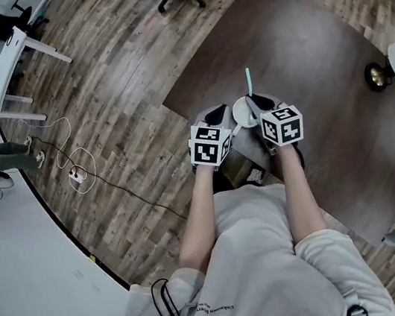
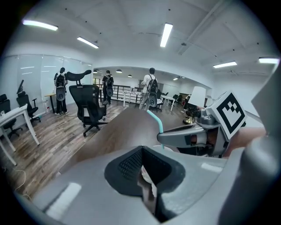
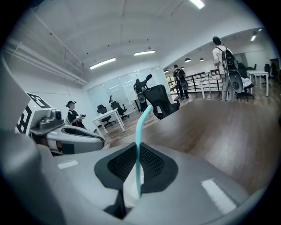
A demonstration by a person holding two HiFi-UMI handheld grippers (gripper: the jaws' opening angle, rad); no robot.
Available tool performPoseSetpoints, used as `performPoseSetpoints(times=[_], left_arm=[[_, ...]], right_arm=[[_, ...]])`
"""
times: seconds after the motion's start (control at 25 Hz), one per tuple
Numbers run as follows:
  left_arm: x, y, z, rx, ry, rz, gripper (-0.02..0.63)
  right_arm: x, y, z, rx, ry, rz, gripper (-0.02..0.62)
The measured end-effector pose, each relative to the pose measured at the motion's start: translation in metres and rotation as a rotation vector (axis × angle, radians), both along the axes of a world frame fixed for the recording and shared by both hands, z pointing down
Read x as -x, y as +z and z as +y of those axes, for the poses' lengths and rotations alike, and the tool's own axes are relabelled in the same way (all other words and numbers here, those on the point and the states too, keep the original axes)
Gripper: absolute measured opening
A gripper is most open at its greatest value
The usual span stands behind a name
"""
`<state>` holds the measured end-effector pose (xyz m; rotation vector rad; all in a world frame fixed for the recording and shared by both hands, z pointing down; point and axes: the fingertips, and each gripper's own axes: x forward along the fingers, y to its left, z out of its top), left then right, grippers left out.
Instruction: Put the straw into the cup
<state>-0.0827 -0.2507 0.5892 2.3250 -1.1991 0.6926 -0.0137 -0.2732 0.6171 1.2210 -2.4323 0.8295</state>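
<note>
We'd say this one's nearly there. The teal straw [image 3: 139,140] stands upright with its lower end down at the white cup [image 1: 241,114], mid-frame in the head view, over the dark counter [image 1: 316,57]. We can't tell if it's fully seated, and letting go isn't done yet. The right gripper [image 3: 134,178] is pinched on the straw, with the jaws almost together. The left gripper [image 2: 147,178] is closed on the cup's white wall, just beside the other one.
</note>
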Motion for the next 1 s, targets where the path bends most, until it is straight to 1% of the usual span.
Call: performPoseSetpoints(times=[0.2,0.4,0.6,0.76,1.0], left_arm=[[-0.003,0.001,0.006,-0.003,-0.006,0.007,0.001],[-0.003,-0.007,0.005,-0.02,-0.004,0.009,0.001],[-0.006,-0.006,0.005,-0.018,0.015,0.009,0.001],[-0.014,-0.008,0.007,-0.017,0.036,0.0,0.001],[-0.017,-0.008,0.007,-0.021,0.054,-0.01,0.001]], right_arm=[[0.008,0.007,0.012,0.008,-0.056,0.022,0.051],[0.012,0.011,0.018,0.021,-0.085,0.067,0.052],[0.022,0.021,0.032,0.099,-0.141,0.023,0.066],[0.016,0.025,0.037,0.103,-0.151,0.066,0.069],[0.013,0.022,0.038,0.092,-0.147,0.069,0.065]])
